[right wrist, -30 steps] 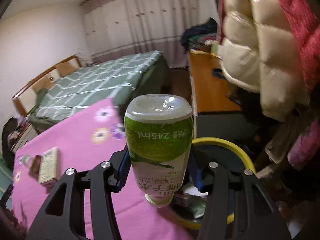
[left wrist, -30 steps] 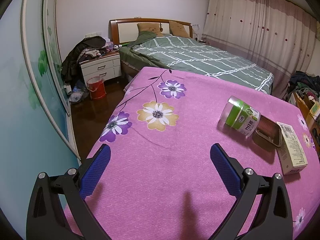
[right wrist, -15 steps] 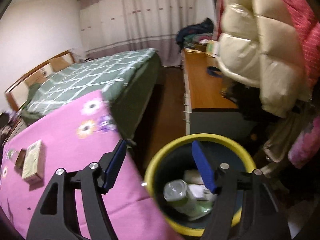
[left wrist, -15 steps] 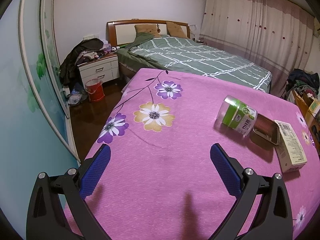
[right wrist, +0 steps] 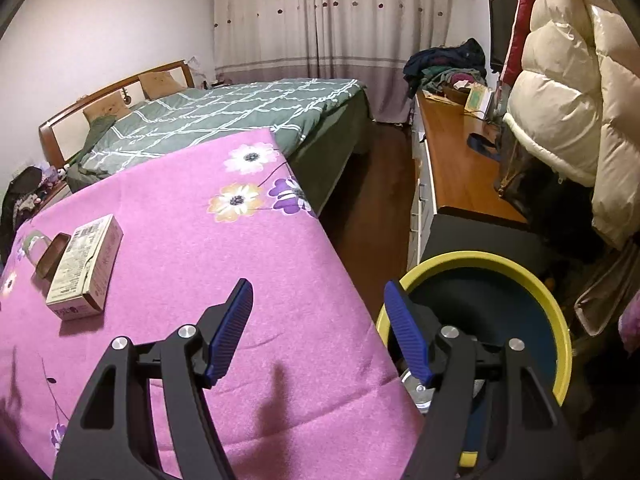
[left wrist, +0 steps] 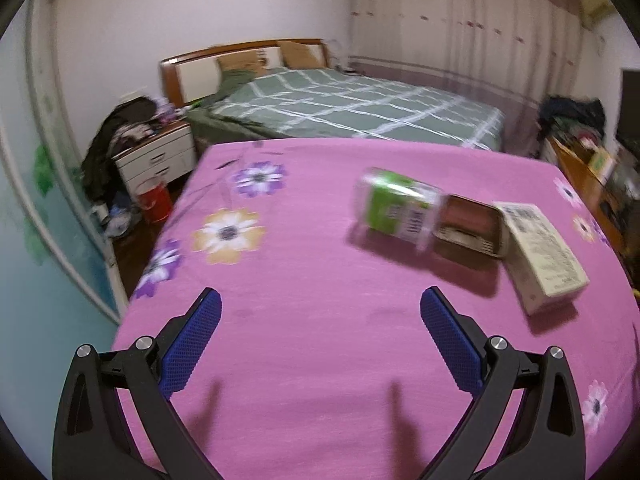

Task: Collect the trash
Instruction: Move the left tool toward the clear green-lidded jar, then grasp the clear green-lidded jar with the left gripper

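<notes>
Both grippers empty, 3 pieces of trash lying on the pink cloth

The left gripper (left wrist: 320, 312) hangs over the pink flowered cloth (left wrist: 304, 280) with its jaws spread wide, gripping nothing; at its 1 o'clock a green-labelled bottle (left wrist: 398, 210) lies on its side, touching a brown tin (left wrist: 470, 226), which touches a cardboard box (left wrist: 542, 258). The right gripper (right wrist: 318, 316) is also wide and empty, straddling the cloth's edge; the yellow-rimmed bin (right wrist: 558, 312) stands on the floor at its 3 o'clock, with a can (right wrist: 416, 390) partly visible inside.
</notes>
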Demonstrator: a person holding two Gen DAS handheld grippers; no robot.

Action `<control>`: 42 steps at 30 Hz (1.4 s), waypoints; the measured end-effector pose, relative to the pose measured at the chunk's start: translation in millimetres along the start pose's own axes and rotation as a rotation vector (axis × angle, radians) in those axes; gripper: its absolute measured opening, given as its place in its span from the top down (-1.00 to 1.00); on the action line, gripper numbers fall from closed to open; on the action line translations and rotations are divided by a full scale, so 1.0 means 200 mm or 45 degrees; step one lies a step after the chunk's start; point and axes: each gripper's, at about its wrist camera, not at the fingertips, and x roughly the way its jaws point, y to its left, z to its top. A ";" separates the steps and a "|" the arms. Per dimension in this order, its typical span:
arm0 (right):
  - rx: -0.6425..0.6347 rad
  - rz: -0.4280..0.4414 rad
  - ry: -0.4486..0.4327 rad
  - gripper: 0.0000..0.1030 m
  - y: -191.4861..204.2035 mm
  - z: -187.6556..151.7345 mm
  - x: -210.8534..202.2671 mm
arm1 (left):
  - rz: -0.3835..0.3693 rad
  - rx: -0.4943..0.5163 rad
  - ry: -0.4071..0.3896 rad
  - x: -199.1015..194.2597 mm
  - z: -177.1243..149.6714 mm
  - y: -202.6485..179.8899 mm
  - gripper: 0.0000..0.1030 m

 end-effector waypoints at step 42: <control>-0.021 0.045 0.102 -0.26 0.02 0.00 0.08 | -0.302 0.143 0.163 0.61 0.46 -0.17 -0.41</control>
